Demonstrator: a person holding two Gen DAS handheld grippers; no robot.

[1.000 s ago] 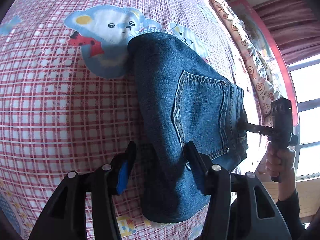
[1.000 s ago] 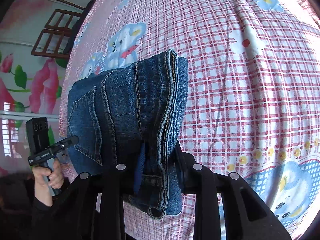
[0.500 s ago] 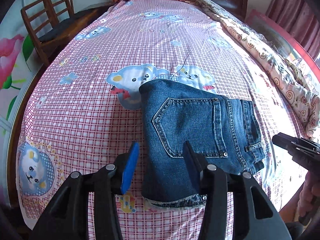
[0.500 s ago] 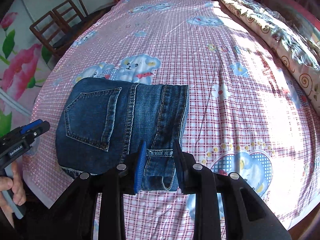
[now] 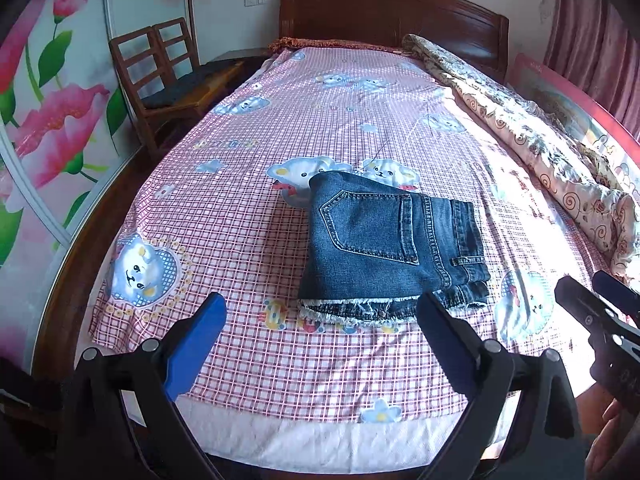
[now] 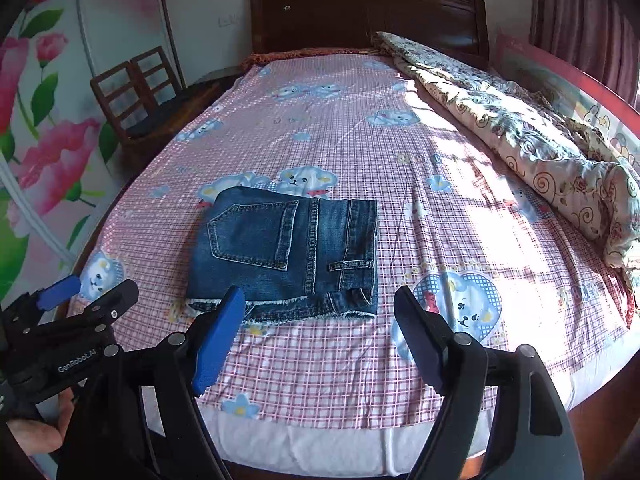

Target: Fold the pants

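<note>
The blue denim pants [image 5: 388,244] lie folded into a compact rectangle on the pink checked bed sheet [image 5: 240,220], back pocket up, frayed hems toward me; they also show in the right wrist view [image 6: 288,252]. My left gripper [image 5: 320,312] is open and empty, pulled back near the foot of the bed, clear of the pants. My right gripper [image 6: 320,312] is open and empty, also drawn back from the pants. Each gripper shows at the edge of the other's view: the right gripper [image 5: 600,312], the left gripper [image 6: 80,304].
A rolled floral quilt [image 5: 540,148] lies along the bed's right side. A wooden headboard [image 5: 392,12] stands at the far end. Wooden chairs [image 5: 160,68] stand left of the bed beside a flower-patterned wall [image 5: 44,120]. Curtains [image 6: 580,12] hang at the right.
Both grippers have let go of the pants, opened wide and pulled back toward the foot of the bed. The folded pants now rest flat on the sheet.
</note>
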